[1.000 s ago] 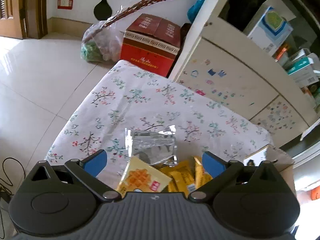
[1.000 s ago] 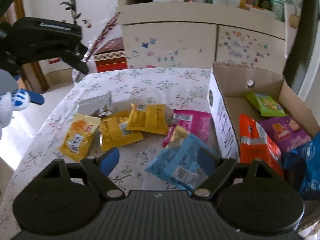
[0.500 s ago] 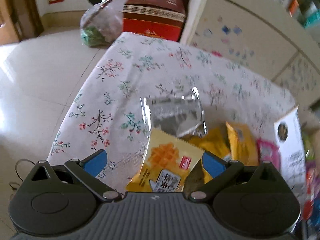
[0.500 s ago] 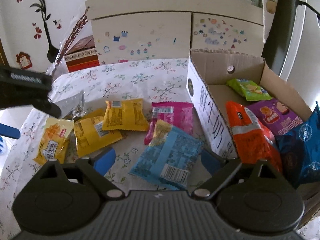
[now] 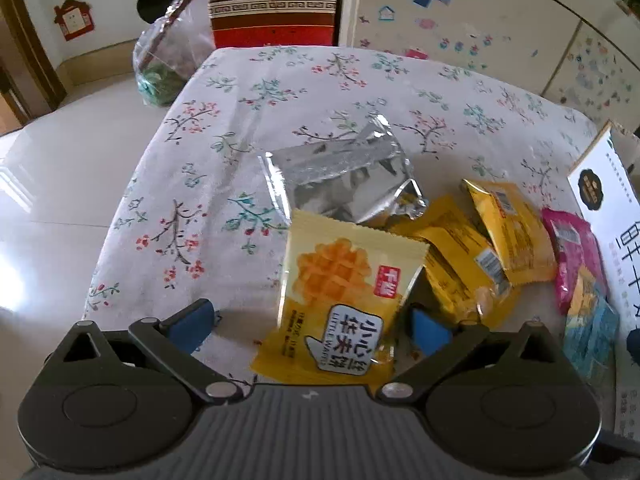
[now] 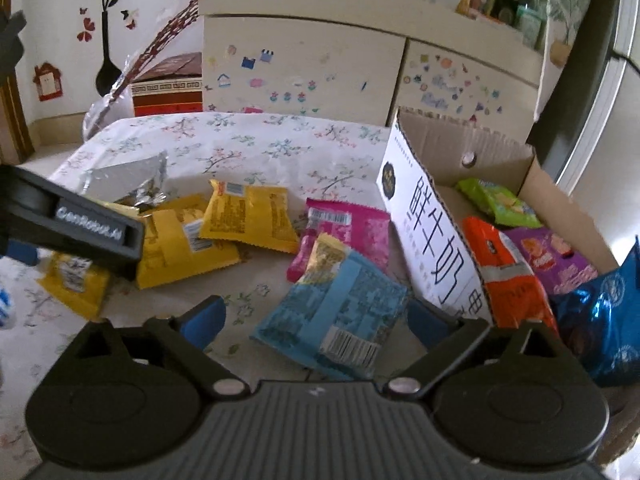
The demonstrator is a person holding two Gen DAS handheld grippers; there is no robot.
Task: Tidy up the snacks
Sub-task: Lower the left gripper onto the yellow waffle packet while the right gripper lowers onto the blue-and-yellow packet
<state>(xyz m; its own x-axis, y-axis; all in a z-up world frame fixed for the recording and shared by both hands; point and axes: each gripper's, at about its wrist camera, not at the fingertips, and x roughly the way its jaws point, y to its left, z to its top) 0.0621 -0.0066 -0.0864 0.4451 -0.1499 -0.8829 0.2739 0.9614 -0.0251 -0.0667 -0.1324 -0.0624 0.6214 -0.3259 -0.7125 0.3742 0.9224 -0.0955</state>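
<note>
My left gripper [image 5: 308, 322] hangs with its jaws spread around the yellow waffle packet [image 5: 340, 292], which lies on the floral tablecloth [image 5: 224, 152] in front of the silver foil pouch [image 5: 340, 176], the pads not pressing it. My right gripper [image 6: 316, 316] is opening its jaws over the light-blue snack packet [image 6: 332, 312], nothing gripped, just beside the cardboard box [image 6: 424, 240] that already holds several bags. I judge I am at the pick-up step: next, each gripper must settle lower and close, then carry its packet into the box.
</note>
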